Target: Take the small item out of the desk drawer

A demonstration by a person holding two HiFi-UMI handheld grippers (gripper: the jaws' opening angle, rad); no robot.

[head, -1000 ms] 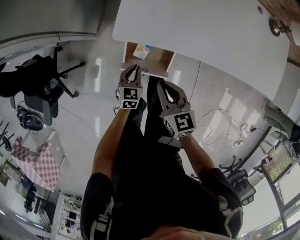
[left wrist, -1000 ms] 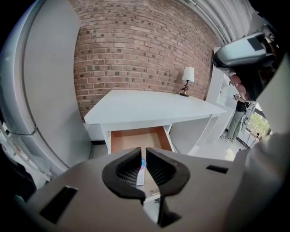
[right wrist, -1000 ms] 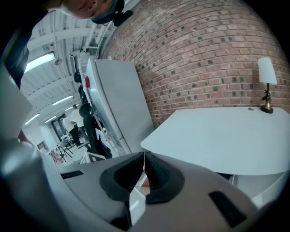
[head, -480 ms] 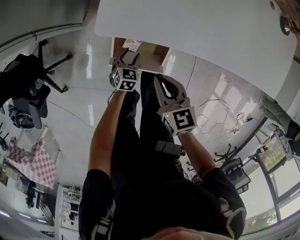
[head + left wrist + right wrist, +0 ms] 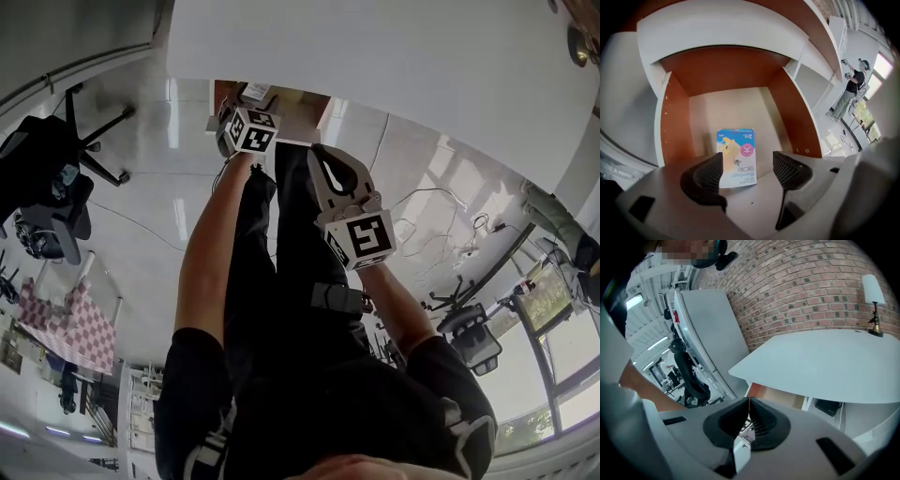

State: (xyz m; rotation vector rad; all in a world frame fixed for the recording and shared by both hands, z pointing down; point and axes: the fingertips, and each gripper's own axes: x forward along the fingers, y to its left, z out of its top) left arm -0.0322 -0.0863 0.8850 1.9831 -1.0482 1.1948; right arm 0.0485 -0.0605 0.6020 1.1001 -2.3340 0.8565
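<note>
Retrieval was barely begun: the small blue-and-white cardboard box point(image 5: 737, 152) lay in the open brown wooden desk drawer point(image 5: 675, 122), between the opening jaws of my left gripper point(image 5: 747, 160) but not gripped, while my right gripper point(image 5: 748, 416) stayed out, closed on nothing.

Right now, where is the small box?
In the left gripper view, the box rests on the floor of the open drawer, seen between the left gripper's opening jaws, nearer the left one and not gripped.
</note>
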